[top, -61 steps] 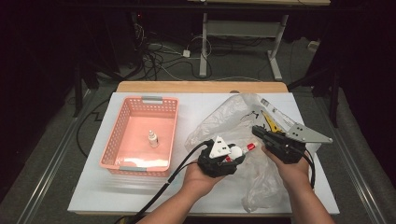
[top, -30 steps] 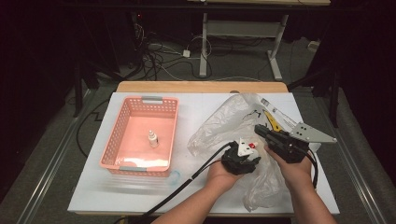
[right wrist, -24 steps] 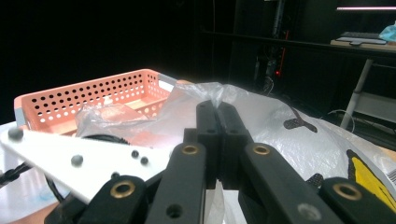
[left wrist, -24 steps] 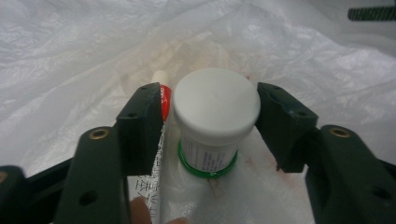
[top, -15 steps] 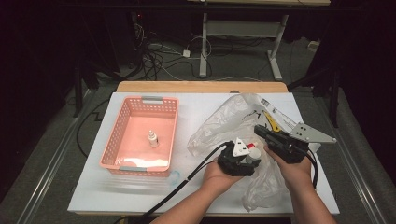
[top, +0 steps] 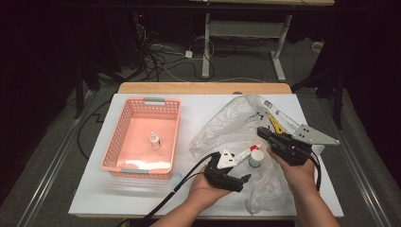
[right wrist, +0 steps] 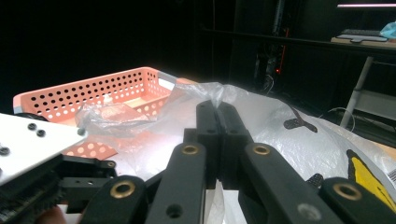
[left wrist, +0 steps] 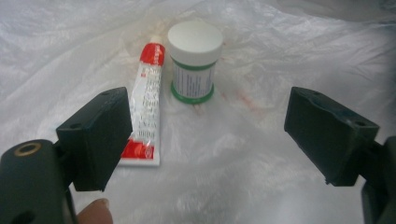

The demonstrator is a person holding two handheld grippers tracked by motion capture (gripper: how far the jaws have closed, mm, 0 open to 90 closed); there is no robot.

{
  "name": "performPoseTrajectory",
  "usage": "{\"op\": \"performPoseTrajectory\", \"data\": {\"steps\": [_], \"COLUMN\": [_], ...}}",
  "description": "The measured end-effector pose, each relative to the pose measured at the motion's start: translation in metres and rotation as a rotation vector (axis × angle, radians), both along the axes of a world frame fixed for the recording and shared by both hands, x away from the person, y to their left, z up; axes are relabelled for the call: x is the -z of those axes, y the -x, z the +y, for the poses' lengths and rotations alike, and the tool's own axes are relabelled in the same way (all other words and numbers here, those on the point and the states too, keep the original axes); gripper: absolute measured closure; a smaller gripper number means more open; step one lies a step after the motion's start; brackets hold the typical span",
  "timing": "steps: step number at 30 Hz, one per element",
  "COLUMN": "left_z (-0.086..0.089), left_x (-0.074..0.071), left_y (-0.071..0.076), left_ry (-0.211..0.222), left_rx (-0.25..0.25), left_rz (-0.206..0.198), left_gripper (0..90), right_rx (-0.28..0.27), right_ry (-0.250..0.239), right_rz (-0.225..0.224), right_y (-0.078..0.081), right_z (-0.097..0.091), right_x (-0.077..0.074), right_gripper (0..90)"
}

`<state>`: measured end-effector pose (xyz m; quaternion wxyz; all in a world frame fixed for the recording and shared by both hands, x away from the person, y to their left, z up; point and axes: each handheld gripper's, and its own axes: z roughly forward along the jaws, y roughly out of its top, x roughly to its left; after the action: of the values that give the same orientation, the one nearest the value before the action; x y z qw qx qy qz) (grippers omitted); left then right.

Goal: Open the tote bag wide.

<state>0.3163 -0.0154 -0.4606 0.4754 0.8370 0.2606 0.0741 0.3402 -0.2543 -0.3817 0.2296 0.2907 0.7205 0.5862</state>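
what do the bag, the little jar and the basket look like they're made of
Bag: thin clear plastic film, crinkled and glossy. Jar: likely plastic, smooth matte white lid, green-edged printed label. Basket: rigid pink plastic, walls perforated with small holes.

**Open lane in front of your left jaws, crowding at the right**

Your left gripper (left wrist: pixel 205 135) is standing with its jaws spread wide, having just been opening, and nothing is sitting between them. Ahead at 12 o'clock the white jar (left wrist: pixel 194 63) is blocking the straight path, with the red-capped tube (left wrist: pixel 145 109) lying just beside it at 11. The plastic bag (top: pixel 227 125) is rising at 1 o'clock. Your right gripper (top: pixel 265 135), pinching bag film, is closing off 2 o'clock. The pink basket (top: pixel 163 101) is walling 10 o'clock; bare table (top: pixel 118 194) is lying free at 8.
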Motion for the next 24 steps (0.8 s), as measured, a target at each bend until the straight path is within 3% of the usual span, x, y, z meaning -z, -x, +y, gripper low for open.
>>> {"op": "performPoseTrajectory", "data": {"steps": [7, 12, 18, 24], "left_z": [0.016, 0.030, 0.047, 0.065], "left_x": [-0.010, -0.020, -0.025, -0.026], "left_y": [0.015, 0.029, 0.036, 0.032], "left_ry": [0.009, 0.018, 0.023, 0.027], "left_rx": [0.038, 0.043, 0.016, -0.023], "left_rz": [0.022, 0.000, -0.037, -0.018], "left_gripper": [1.3, 0.0, 0.0, 0.0], "right_rx": [0.000, 0.003, 0.002, 0.001], "right_ry": [0.007, 0.006, 0.007, -0.003], "right_rz": [-0.001, 0.003, 0.002, 0.007], "right_y": [0.000, 0.000, 0.000, 0.001], "right_z": [0.000, 0.000, 0.001, 0.001], "right_x": [0.001, 0.001, 0.001, 0.000], "right_gripper": [90.0, 90.0, 90.0, 90.0]}}
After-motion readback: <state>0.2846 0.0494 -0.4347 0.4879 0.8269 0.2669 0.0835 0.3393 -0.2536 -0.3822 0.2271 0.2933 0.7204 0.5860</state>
